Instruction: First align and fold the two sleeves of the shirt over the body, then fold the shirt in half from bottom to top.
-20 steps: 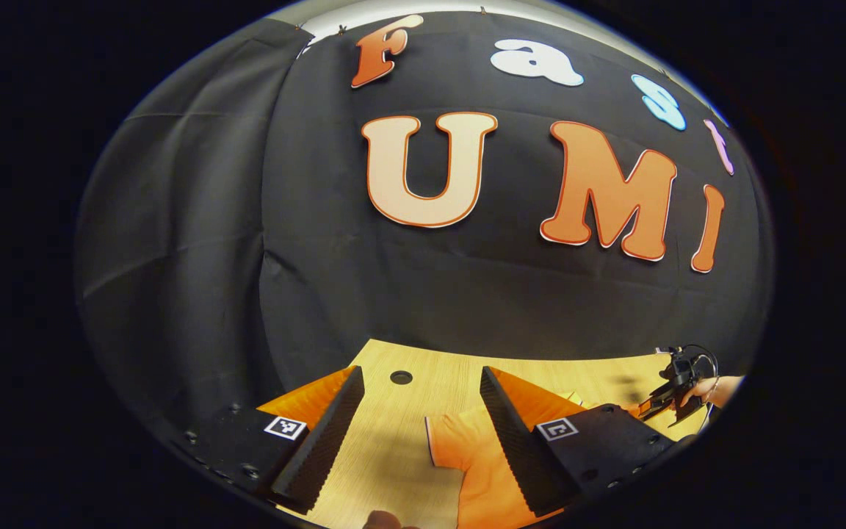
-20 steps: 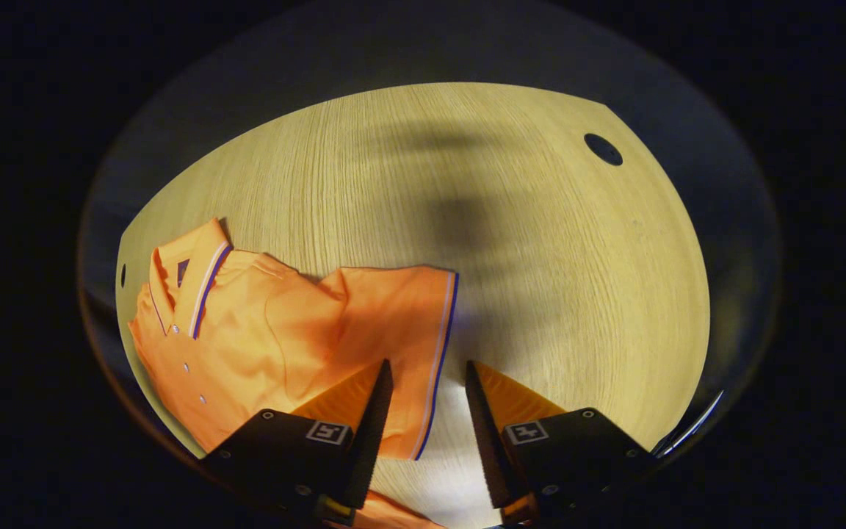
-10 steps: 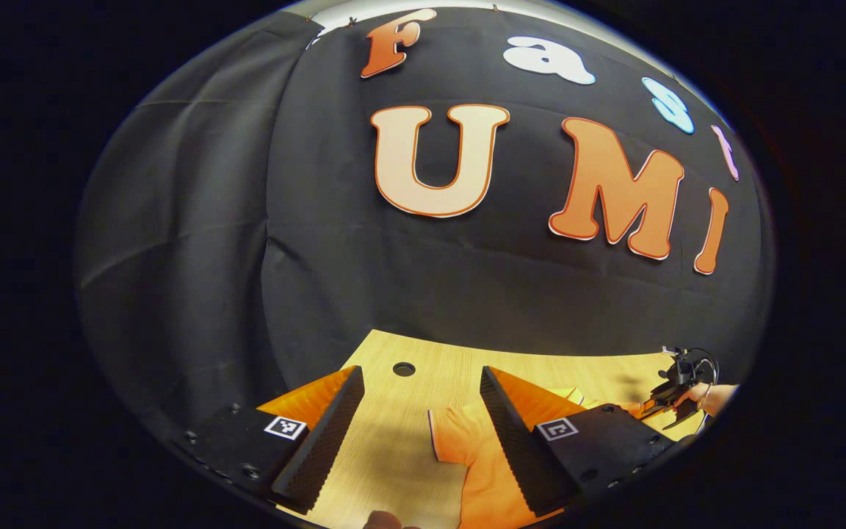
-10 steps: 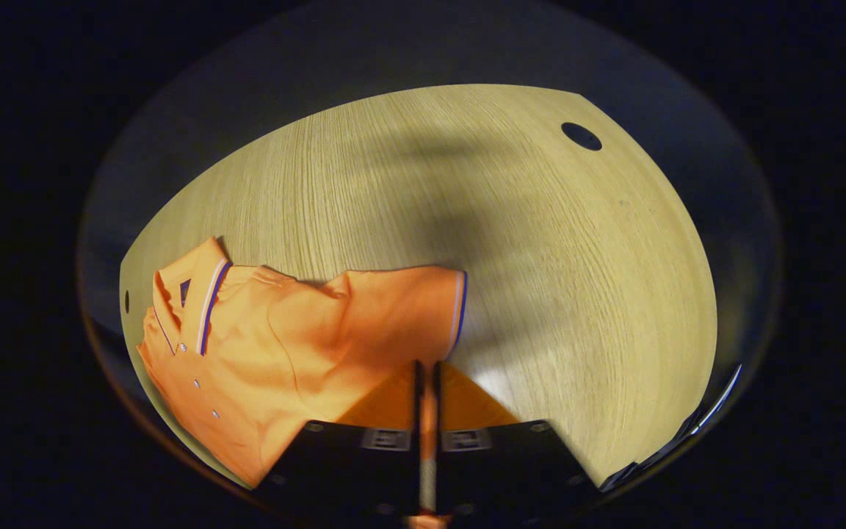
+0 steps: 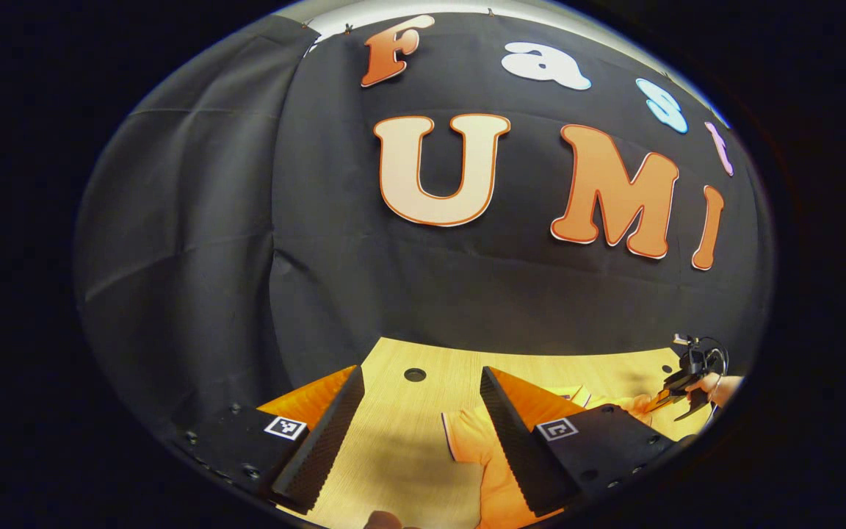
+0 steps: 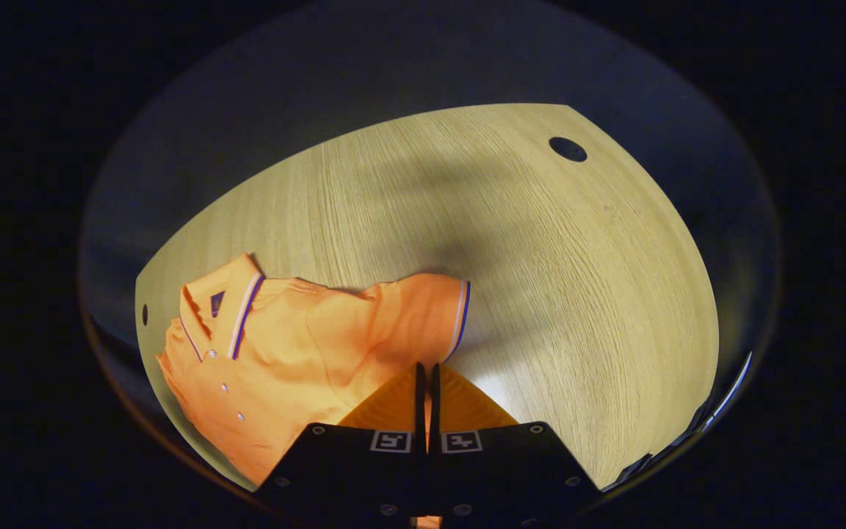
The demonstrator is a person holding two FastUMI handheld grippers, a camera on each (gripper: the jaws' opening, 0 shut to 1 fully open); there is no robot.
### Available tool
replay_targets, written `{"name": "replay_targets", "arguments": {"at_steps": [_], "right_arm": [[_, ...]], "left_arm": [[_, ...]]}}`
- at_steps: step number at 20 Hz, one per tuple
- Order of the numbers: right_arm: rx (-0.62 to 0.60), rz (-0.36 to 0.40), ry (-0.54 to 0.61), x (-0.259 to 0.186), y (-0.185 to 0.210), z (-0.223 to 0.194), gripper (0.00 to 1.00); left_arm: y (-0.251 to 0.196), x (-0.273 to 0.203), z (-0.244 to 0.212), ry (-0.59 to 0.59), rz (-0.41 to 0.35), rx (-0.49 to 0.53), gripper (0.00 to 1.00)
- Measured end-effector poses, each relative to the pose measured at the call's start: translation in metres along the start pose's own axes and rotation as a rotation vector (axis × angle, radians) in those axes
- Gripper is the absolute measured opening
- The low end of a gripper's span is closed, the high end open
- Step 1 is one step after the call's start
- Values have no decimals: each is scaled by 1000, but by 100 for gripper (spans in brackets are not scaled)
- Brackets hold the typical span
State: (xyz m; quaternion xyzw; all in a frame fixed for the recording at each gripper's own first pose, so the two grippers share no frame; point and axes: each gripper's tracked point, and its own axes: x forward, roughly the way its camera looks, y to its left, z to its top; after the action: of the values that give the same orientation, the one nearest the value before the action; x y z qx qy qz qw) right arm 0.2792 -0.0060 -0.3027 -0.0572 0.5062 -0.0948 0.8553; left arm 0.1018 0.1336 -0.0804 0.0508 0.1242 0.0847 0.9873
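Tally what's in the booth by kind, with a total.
Shirt: 1
Table: 1
Claws: 2, the left claw open above the table, the right claw shut on the shirt's sleeve
Total: 4

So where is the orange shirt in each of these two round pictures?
Left gripper view: shirt at bottom centre-right, partly behind this gripper's finger.
Right gripper view: shirt at lower left, collar far left, its sleeve reaching the closed fingers.
Shared landmark: the round hole in the wooden table.
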Motion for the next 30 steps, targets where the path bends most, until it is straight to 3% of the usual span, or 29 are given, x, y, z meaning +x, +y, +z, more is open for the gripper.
{"name": "replay_targets", "arguments": {"at_steps": [5,10,16,21,23,24,25,27,29,30], "right_arm": [[-63,66,-90,-53,48,15,1],[-138,130,-116,-82,113,4,1],[-243,170,-85,-88,181,-28,1],[-370,173,-134,-75,218,-40,2],[-355,249,-95,-76,244,-55,2],[-337,297,-62,-78,259,-64,9],[-323,331,-48,-80,268,-70,8],[-318,363,-54,-85,279,-72,24],[-315,366,-69,-86,282,-73,58],[-309,369,-91,-89,282,-69,82]], "left_arm": [[10,-6,0,-14,-31,-20,98],[38,-17,5,-42,-28,-23,98],[86,-33,-1,-38,6,-42,97],[122,-43,-13,-14,50,-42,98],[130,-46,-15,-8,63,-39,98],[133,-46,-14,-6,67,-37,98],[135,-46,-16,-5,67,-35,98],[136,-45,-15,-5,66,-35,98],[132,-42,-15,-2,58,-36,98],[128,-41,-13,-1,53,-34,98]]}}
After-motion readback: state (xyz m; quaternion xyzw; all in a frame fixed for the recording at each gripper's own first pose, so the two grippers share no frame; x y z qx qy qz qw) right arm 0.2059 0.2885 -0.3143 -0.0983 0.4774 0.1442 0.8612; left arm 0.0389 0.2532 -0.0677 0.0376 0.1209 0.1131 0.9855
